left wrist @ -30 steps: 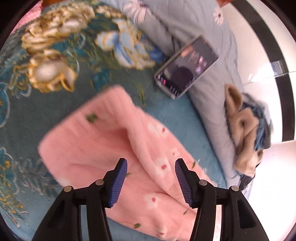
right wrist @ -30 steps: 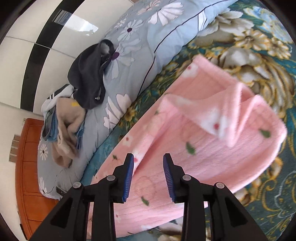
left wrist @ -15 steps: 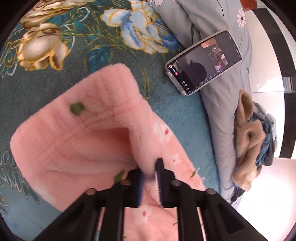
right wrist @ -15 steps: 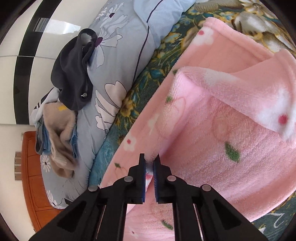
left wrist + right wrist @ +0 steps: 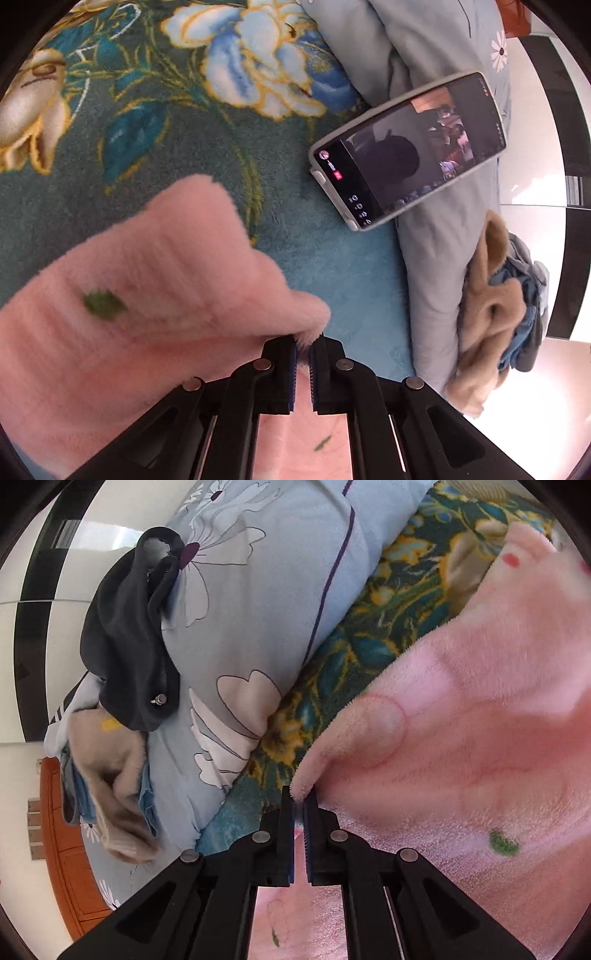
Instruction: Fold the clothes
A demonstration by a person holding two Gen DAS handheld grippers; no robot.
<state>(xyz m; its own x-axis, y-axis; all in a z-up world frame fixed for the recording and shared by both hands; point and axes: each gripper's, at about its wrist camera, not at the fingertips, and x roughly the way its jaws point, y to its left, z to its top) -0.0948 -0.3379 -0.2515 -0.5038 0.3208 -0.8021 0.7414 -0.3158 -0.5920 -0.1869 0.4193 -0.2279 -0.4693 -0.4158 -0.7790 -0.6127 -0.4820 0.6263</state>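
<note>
A fluffy pink garment (image 5: 122,295) with small flower and leaf prints lies on a teal floral bedspread (image 5: 177,122). My left gripper (image 5: 303,341) is shut on an edge of it and the fabric bunches up to the left of the jaws. The same pink garment (image 5: 461,738) fills the right of the right wrist view. My right gripper (image 5: 298,805) is shut on another edge of it, lifted off the bedspread (image 5: 373,627).
A phone (image 5: 406,151) with its screen on leans against a pale blue floral duvet (image 5: 436,258). A beige and blue clothes pile (image 5: 491,314) sits on the duvet. A dark garment (image 5: 129,638) and beige clothes (image 5: 107,775) lie on the duvet (image 5: 258,590).
Both grippers went from open to shut on edges of the pink garment. Both have since lifted the fabric, which now sits closer to the cameras.
</note>
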